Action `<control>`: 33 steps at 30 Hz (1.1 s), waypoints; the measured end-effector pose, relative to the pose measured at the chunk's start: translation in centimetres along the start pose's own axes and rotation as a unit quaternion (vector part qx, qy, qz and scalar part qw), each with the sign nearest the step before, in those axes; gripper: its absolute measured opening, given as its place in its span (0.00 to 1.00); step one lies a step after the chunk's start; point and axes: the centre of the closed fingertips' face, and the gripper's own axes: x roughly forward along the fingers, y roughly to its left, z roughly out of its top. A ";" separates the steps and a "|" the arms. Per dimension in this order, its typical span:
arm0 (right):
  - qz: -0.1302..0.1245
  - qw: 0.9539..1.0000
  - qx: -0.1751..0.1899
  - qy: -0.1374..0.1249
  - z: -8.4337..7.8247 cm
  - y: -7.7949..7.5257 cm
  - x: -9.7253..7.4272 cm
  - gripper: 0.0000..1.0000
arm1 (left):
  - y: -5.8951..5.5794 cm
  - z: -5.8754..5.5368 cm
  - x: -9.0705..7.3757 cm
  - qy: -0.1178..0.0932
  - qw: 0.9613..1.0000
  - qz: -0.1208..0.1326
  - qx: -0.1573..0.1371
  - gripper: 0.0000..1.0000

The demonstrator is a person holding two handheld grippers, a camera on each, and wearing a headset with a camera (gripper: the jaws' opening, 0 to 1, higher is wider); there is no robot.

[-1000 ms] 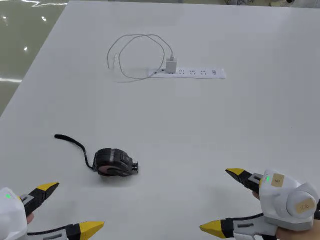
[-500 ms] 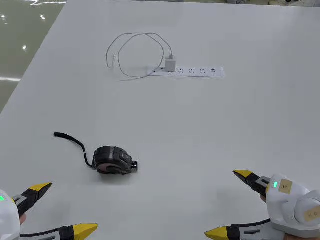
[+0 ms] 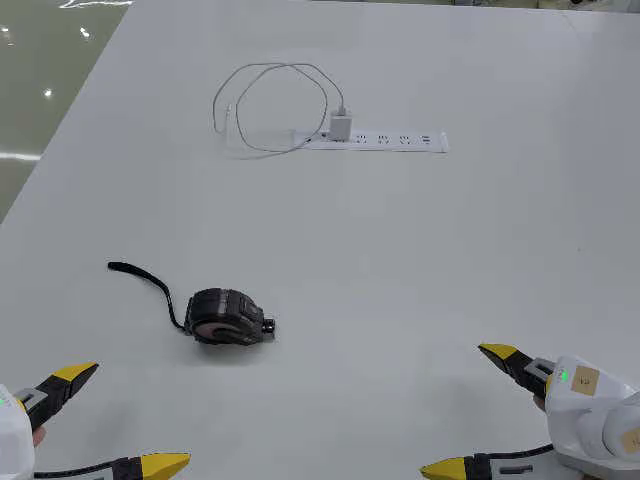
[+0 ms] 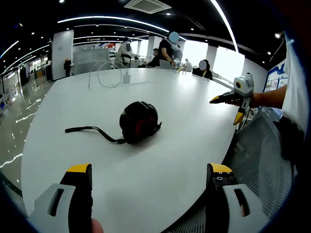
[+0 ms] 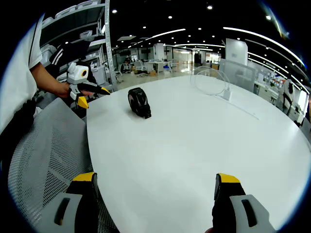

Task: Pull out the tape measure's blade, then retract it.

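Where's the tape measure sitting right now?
In the head view the tape measure lies on the white table, lower left, just ahead of the open left gripper and well short of the power strip.

My white workbench (image 3: 450, 260), far end.
At 12 o'clock I see a flat white power strip (image 3: 400, 142), a charger (image 3: 342, 129) plugged into its left end, its thin cable (image 3: 270, 67) looped toward 11.

Open-plan office hall, ceiling light strips (image 4: 220, 22), metal shelving (image 5: 106, 43), long white worktable (image 3: 420, 260)
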 end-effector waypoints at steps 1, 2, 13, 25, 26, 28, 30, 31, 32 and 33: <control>-0.001 1.000 0.000 0.000 -0.1 0.0 -0.1 0.99 | 0.1 0.0 -0.1 -0.001 1.000 0.001 0.000 0.96; -0.002 1.000 -0.001 0.001 -0.1 0.0 -0.1 0.99 | 0.1 0.0 -0.1 0.000 1.000 0.001 -0.001 0.96; -0.007 1.000 0.005 -0.002 -0.3 0.1 -0.5 0.99 | 0.4 -0.3 -0.7 0.002 1.000 0.006 -0.005 0.96; -0.007 1.000 0.006 -0.002 -0.3 0.1 -0.5 0.99 | 0.5 -0.3 -0.6 0.004 1.000 0.004 -0.003 0.96; -0.006 1.000 0.006 -0.001 -0.3 0.1 -0.4 0.99 | 0.5 -0.2 -0.6 0.004 1.000 0.004 -0.003 0.96; -0.006 1.000 0.005 -0.001 -0.3 0.1 -0.4 0.99 | 0.6 -0.2 -0.6 0.004 1.000 0.003 -0.002 0.96; -0.006 1.000 0.006 -0.002 -0.3 0.1 -0.4 0.99 | 0.6 -0.2 -0.6 0.004 1.000 0.003 -0.003 0.96; -0.006 1.000 0.006 -0.001 -0.3 0.2 -0.4 0.99 | 0.6 -0.2 -0.6 0.004 1.000 0.004 -0.003 0.95; -0.006 1.000 0.006 -0.002 -0.3 0.2 -0.4 0.99 | 0.6 -0.2 -0.6 0.004 1.000 0.004 -0.003 0.95; -0.006 1.000 0.006 -0.002 -0.3 0.2 -0.4 0.99 | 0.6 -0.2 -0.6 0.004 1.000 0.003 -0.003 0.95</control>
